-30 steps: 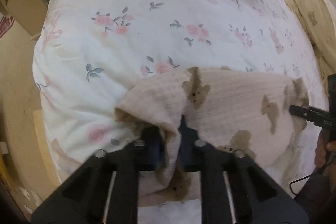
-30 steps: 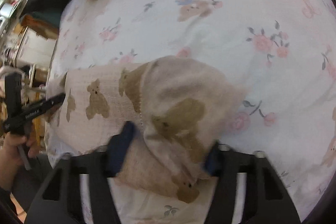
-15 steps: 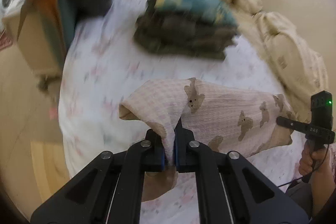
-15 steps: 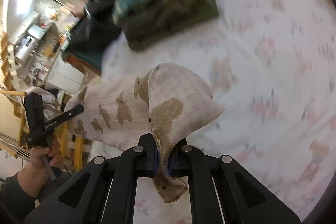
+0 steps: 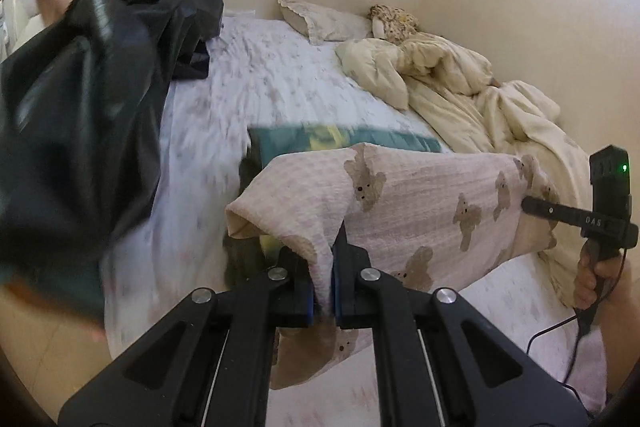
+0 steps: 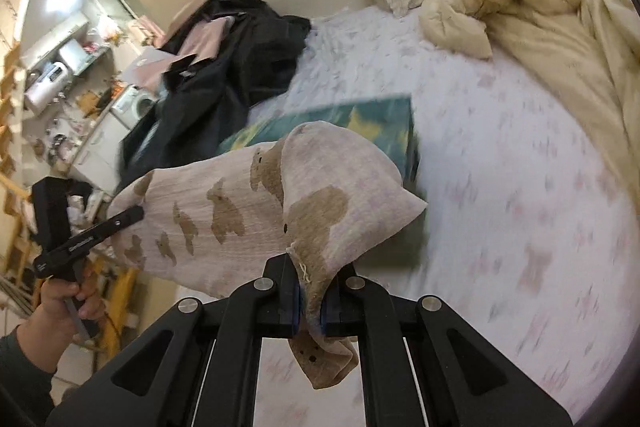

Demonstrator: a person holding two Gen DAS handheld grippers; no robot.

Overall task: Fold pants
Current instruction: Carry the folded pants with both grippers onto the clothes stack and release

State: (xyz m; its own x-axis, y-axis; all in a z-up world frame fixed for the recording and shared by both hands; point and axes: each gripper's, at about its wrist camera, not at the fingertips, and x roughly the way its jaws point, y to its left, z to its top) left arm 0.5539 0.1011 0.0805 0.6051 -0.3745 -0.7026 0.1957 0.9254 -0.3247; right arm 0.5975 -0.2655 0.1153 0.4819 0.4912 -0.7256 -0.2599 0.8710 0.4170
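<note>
The pants [image 5: 424, 203] are pale pink waffle fabric with brown bear prints. They hang stretched in the air between both grippers, above the bed. My left gripper [image 5: 323, 291] is shut on one end of the pants. My right gripper [image 6: 309, 301] is shut on the other end [image 6: 320, 211], with a loose flap hanging below its fingers. Each gripper shows in the other's view, held in a hand: the right one [image 5: 580, 219] and the left one [image 6: 88, 239].
The bed has a white floral sheet [image 6: 520, 187]. A stack of folded clothes with a teal top [image 6: 360, 119] lies under the pants. A cream duvet [image 5: 500, 107] and pillow [image 5: 324, 21] are at the head. Black garments [image 5: 80, 87] pile at the left.
Both grippers have lifted the pants off the sheet and tilted up, so the view now reaches the wall and pillows. The right gripper closed on the fabric a second ago.
</note>
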